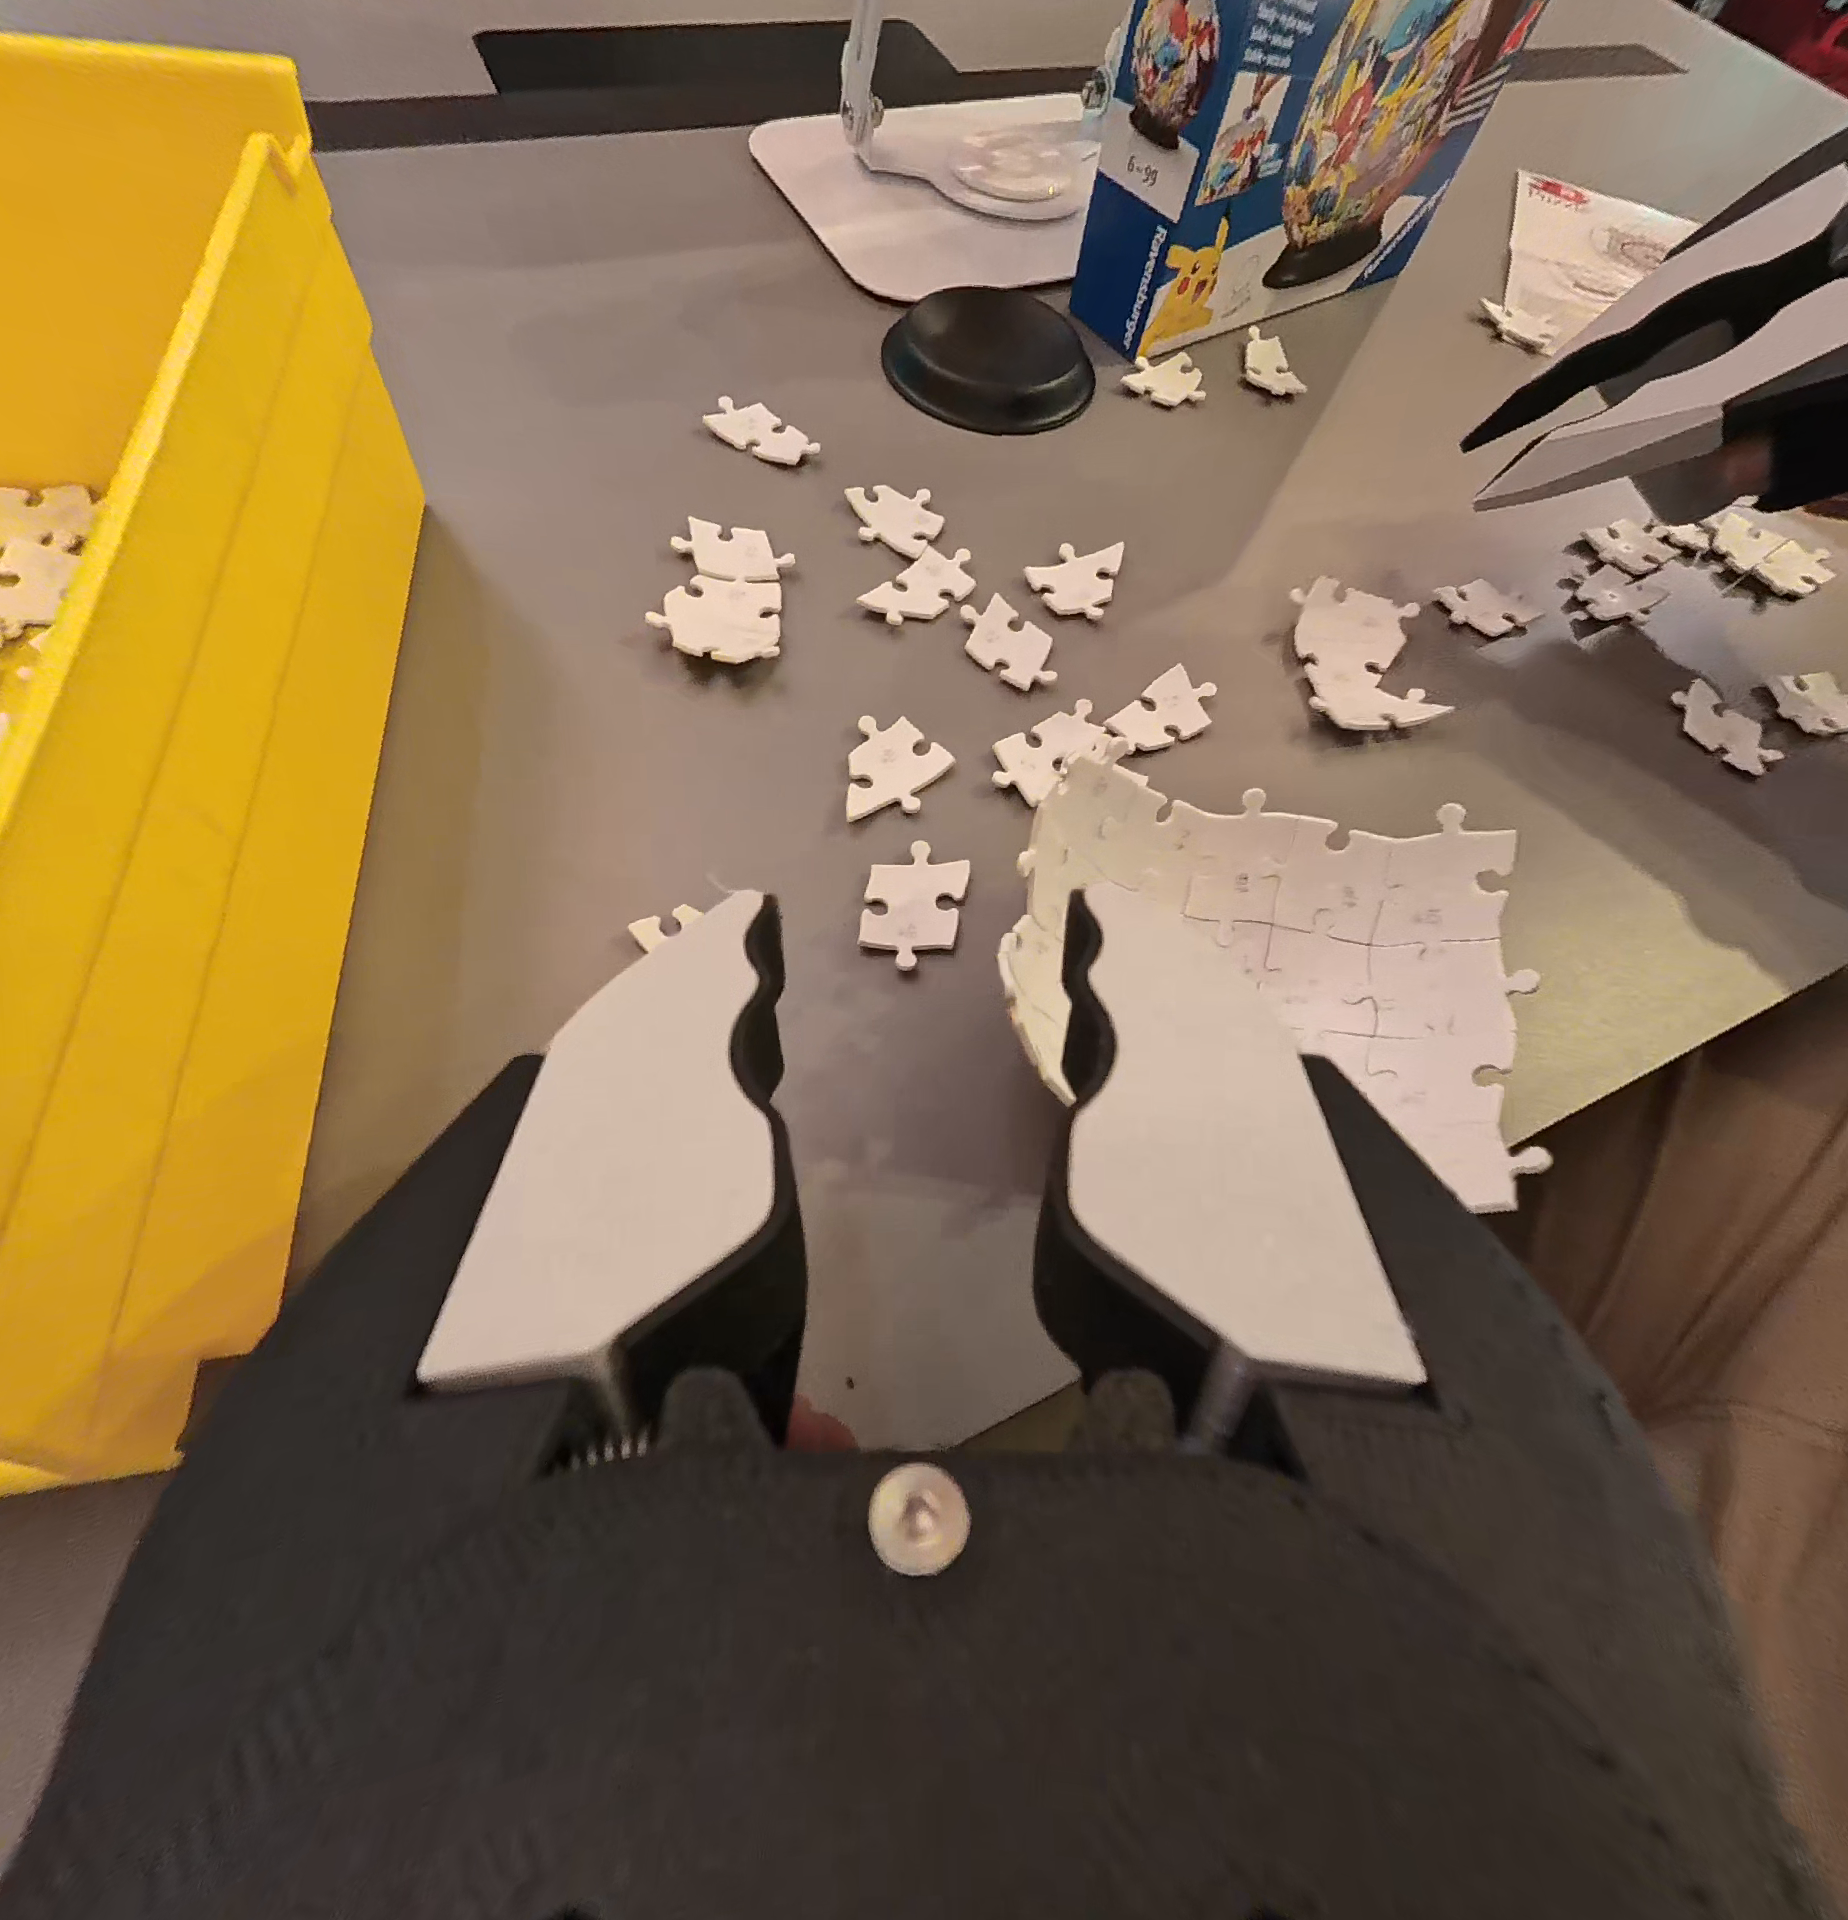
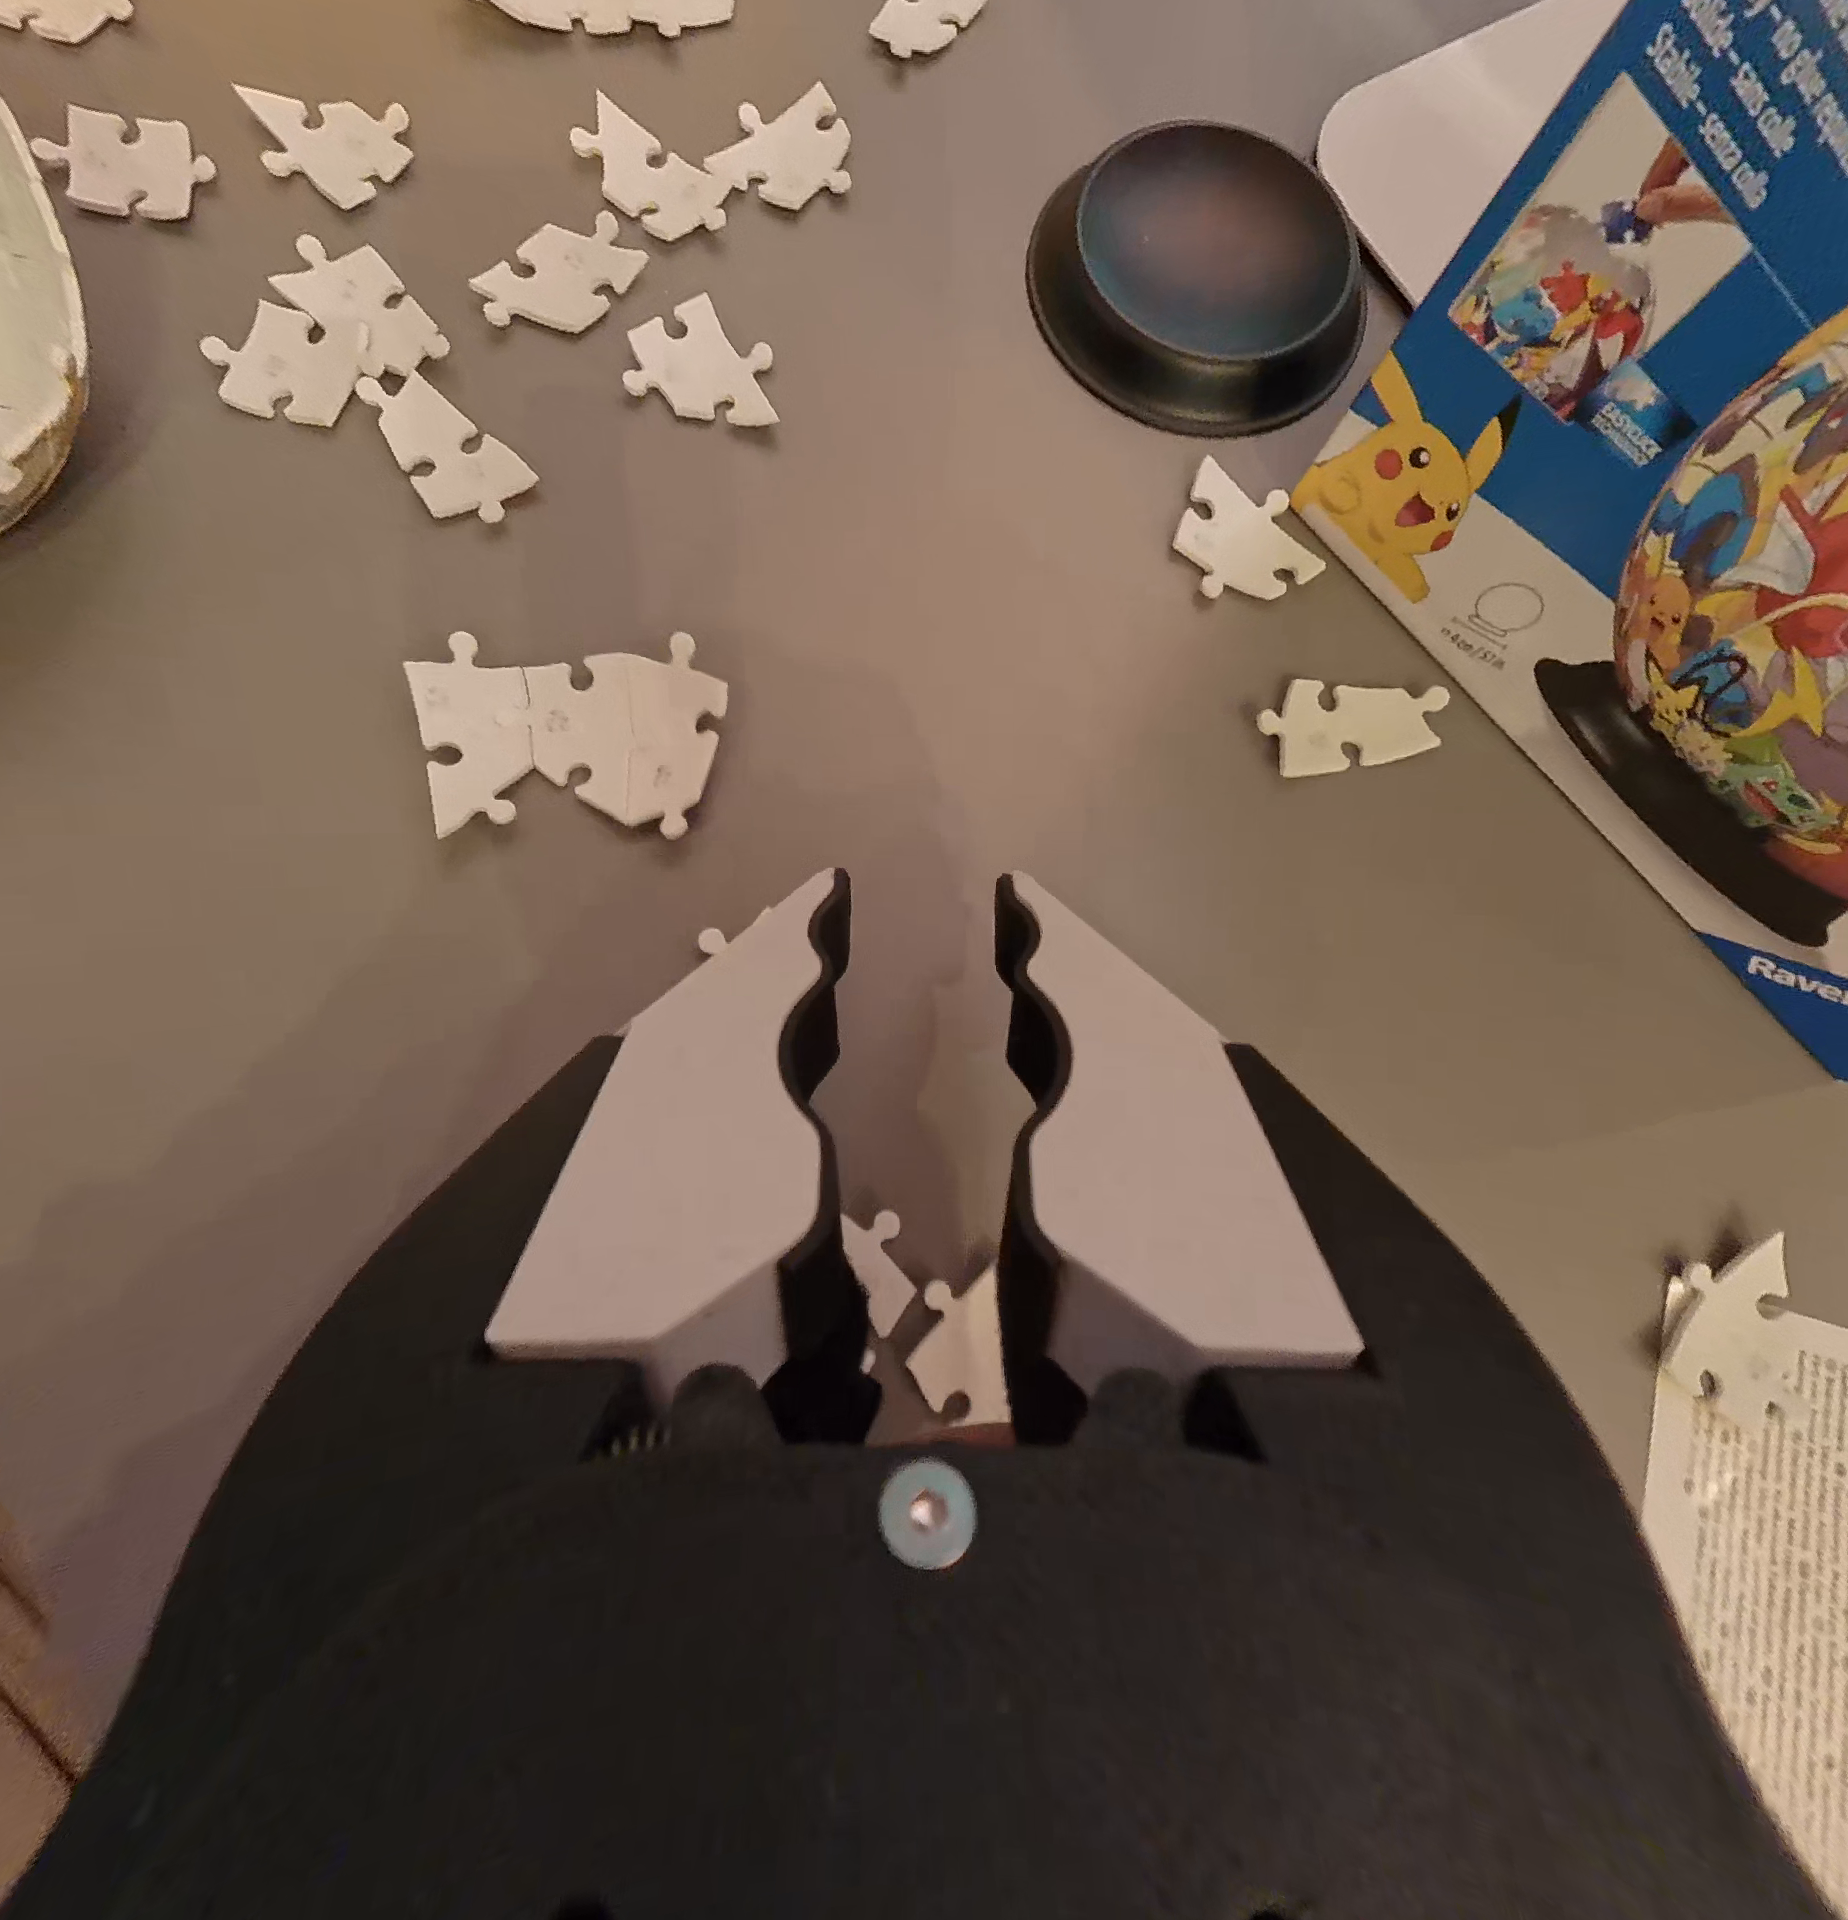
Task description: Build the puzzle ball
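now | left gripper [image 1: 920,914] fingers apart, empty | curved assembled section [image 1: 1315,935] seemingly touching right finger | right gripper [image 2: 922,894] fingers apart, empty

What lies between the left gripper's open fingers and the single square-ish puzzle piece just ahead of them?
Nothing visible. The left gripper is open over bare grey table, and the single piece lies just past the fingertips with no other piece in the gap. The big assembled curved section sits close on the right, behind the right finger.

Left wrist view looks down and forward over the surface [image 1: 587,343] from its near edge, right wrist view close above, facing steeply down, both share black stand [image 1: 987,358] [image 2: 1195,301] and box [image 1: 1304,156] [image 2: 1626,436]
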